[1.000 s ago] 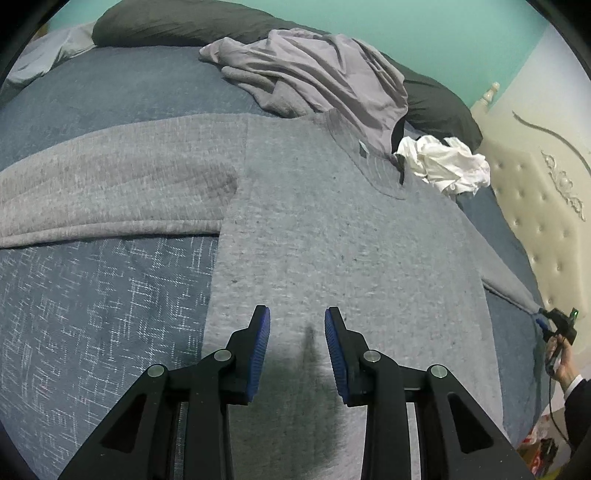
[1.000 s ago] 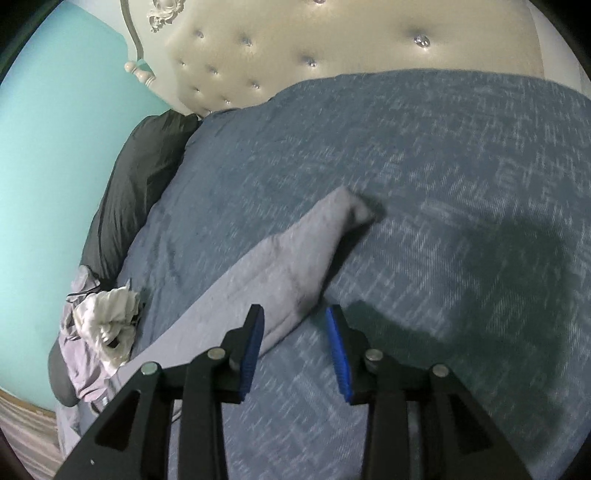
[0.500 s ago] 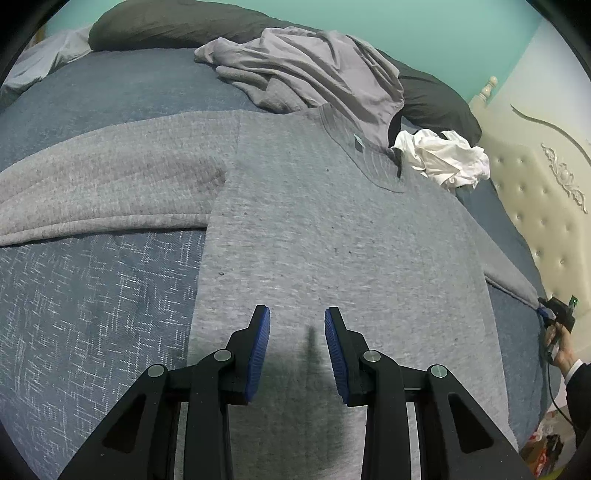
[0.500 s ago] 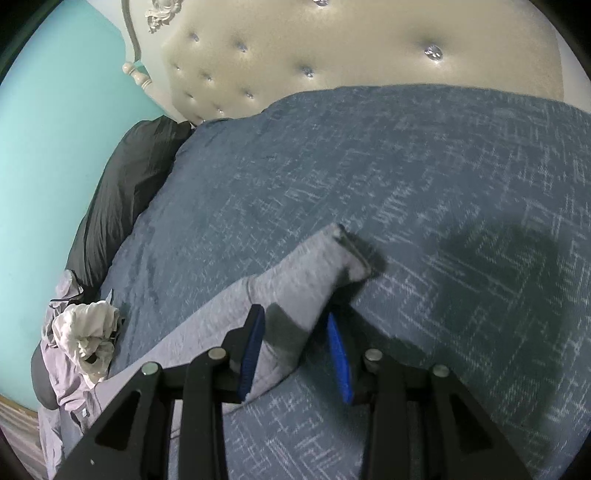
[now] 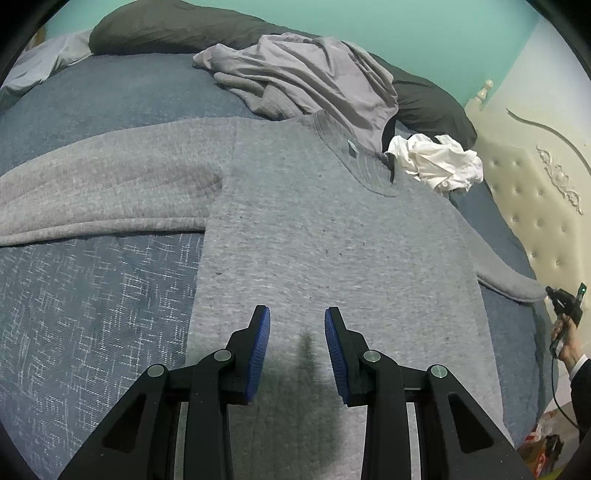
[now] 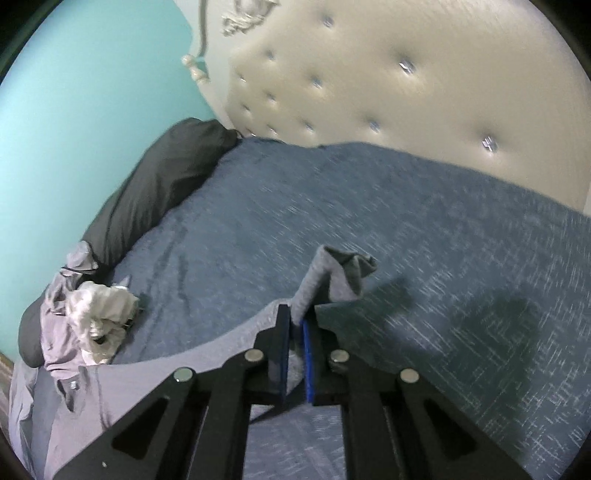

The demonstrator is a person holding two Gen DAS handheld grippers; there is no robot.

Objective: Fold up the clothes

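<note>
The right gripper's (image 6: 295, 325) blue-padded fingers (image 6: 283, 354) are pinched together on the cuff end of the grey sweater's (image 5: 314, 236) sleeve (image 6: 325, 280), whose tip sticks up past them, lifted clear of the bed; the left gripper's (image 5: 297, 321) fingers (image 5: 258, 347) stand apart with nothing between them, hovering over the lower body of the garment and throwing a shadow on it. The blue bedspread (image 5: 92, 314) covers the bed and carries everything. The sweater lies spread flat across it, neck toward the far side, one sleeve stretched out to the left in the left wrist view, the other running off right to where the right gripper shows small at the frame's edge, with a hand (image 5: 565, 343) and dark cuff behind it. A cream tufted headboard (image 6: 388, 81) stands at the bed's end against a teal wall (image 6: 92, 92). A long dark pillow (image 5: 177, 29) lines the far side. A crumpled lilac garment (image 5: 314, 77) lies beside the sweater's collar, a smaller wadded white cloth (image 5: 439, 162) next to it
</note>
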